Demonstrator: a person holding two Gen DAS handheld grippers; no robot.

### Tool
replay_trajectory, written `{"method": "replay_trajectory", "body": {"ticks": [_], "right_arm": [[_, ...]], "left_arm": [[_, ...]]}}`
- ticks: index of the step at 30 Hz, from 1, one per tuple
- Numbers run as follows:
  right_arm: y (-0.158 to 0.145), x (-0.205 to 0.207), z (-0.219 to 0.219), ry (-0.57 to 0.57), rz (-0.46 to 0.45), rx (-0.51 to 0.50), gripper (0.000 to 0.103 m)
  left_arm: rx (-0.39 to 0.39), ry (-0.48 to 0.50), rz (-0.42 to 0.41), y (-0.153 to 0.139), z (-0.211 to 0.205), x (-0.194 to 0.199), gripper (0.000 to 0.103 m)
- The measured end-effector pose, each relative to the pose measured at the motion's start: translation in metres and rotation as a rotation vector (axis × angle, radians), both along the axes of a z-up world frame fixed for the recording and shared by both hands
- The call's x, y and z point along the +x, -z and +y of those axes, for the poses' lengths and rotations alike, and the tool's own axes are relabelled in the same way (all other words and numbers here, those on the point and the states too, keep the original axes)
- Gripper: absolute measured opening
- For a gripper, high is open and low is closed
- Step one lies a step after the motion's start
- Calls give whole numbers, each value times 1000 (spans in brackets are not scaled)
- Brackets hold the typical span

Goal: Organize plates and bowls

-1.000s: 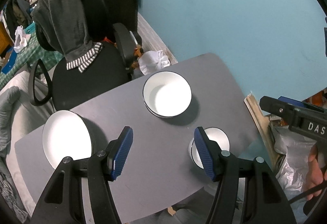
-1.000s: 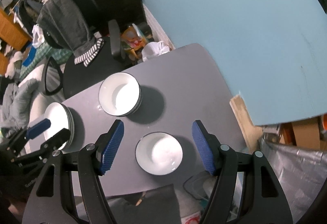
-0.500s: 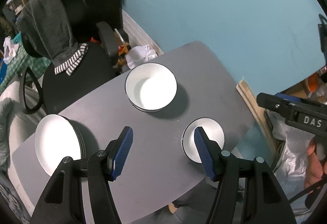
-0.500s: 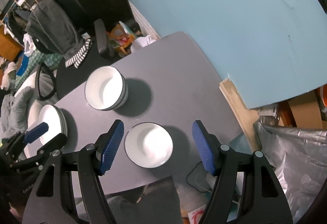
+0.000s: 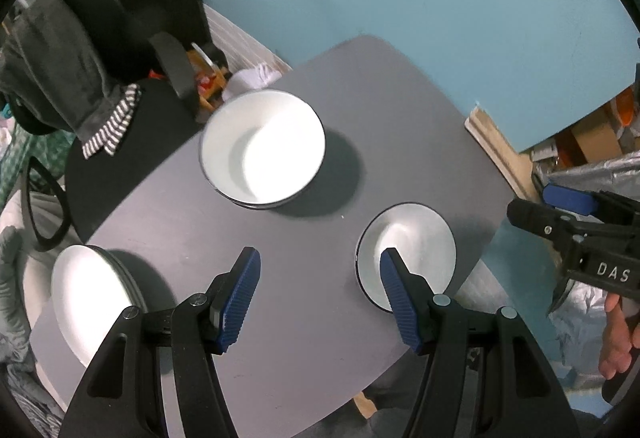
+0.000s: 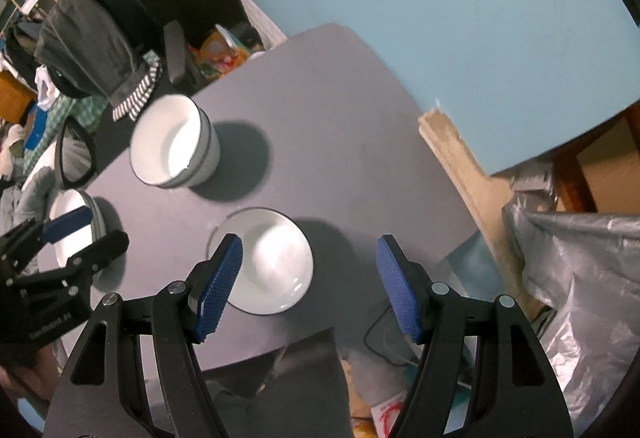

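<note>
1. The single small bowl (image 6: 266, 260) sits alone near the bench's near edge, apart from the other crockery; judging by the task, it is the loose piece that belongs with the rest.
2. Your right tongs (image 6: 308, 282) hang above it with the jaws spread and nothing between the pads. The bowl lies toward the left pad, not centred in the gap, so you would need to shift before closing on its rim.
3. Your left tongs (image 5: 320, 296) are likewise spread and empty, over bare bench (image 5: 400, 110) between the small bowl and the plate stack.
4. The nested bowls (image 6: 174, 146) stand further back on the bench, well apart from the small one. That looks like the natural home for it.
5. The stacked plates (image 5: 90, 294) rest at the left corner, close to the edge, already gathered.
6. Nothing lies on the bench between the small bowl and the nested bowls, so the path looks open.
7. Off the bench: a chair (image 5: 120, 142) draped with a dark garment (image 5: 60, 58) behind, a silver bag (image 6: 580, 278) to the right. Neither blocks you.
</note>
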State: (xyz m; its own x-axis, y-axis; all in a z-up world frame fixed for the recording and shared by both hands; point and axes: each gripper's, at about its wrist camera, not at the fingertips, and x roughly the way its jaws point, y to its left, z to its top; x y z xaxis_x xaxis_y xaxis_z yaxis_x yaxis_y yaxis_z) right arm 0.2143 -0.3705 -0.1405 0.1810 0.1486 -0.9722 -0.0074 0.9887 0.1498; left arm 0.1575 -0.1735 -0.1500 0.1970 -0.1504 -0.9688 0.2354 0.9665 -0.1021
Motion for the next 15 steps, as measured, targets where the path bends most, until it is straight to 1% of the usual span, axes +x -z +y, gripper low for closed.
{"method": "replay_trajectory", "body": {"ticks": [5, 7, 11, 15], "right_arm": [[26, -6, -7, 0, 25, -2, 69], [37, -7, -8, -23, 34, -1, 69], [55, -9, -6, -56, 40, -17, 69], [73, -8, -2, -87, 53, -24, 69]], "left_arm": [[21, 32, 23, 23, -13, -1, 63], [34, 45, 33, 32, -17, -2, 63], [26, 51, 54, 48, -21, -3, 63], [14, 31, 92, 65, -22, -2, 63]]}}
